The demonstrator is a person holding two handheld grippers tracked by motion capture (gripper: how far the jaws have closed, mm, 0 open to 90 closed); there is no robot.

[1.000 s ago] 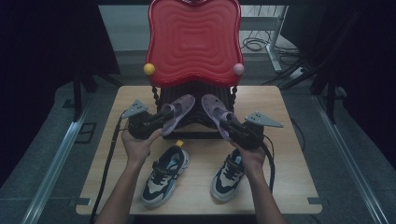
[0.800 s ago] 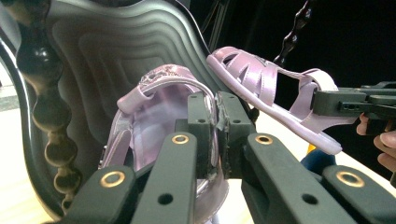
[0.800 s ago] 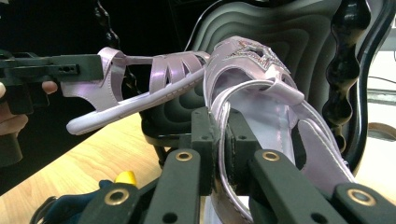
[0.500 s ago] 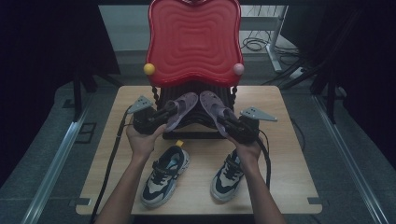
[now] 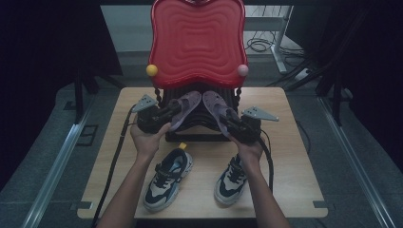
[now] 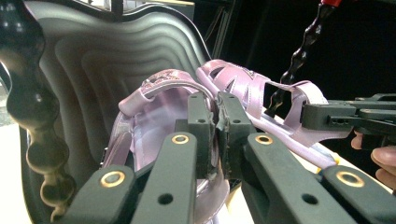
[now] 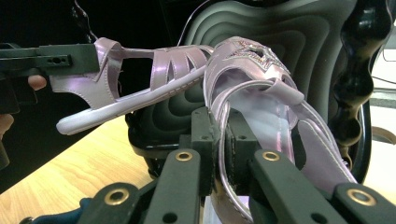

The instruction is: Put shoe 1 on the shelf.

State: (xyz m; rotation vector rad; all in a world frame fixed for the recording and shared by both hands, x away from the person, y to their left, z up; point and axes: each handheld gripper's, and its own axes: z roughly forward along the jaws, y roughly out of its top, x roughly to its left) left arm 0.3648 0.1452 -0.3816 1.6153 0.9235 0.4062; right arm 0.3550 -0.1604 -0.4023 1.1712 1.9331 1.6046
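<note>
Two lilac strappy sandals are held up in front of a black ribbed stand [image 5: 199, 128] with a red wavy panel [image 5: 197, 45] above it. My left gripper [image 5: 171, 114] is shut on the left sandal [image 5: 184, 107]; its pads [image 6: 200, 126] pinch a strap of that sandal [image 6: 154, 107]. My right gripper [image 5: 228, 119] is shut on the right sandal [image 5: 215, 105], pads [image 7: 204, 135] clamped on the strap of that sandal [image 7: 261, 84]. The toes nearly touch over the stand. The right gripper view also shows the left sandal [image 7: 140, 79].
A pair of grey, white and dark sneakers lies on the wooden table [image 5: 294, 156] near its front edge, one at the left [image 5: 167, 179] and one at the right [image 5: 233, 179]. A yellow ball [image 5: 151, 70] and a pink ball [image 5: 243, 70] sit at the panel's lower corners. Beaded black posts [image 6: 28, 116] flank the stand.
Both hands have edged slightly inward and away from the person, bringing the two sandals' toes closer together in front of the stand. Both grips are unchanged.
</note>
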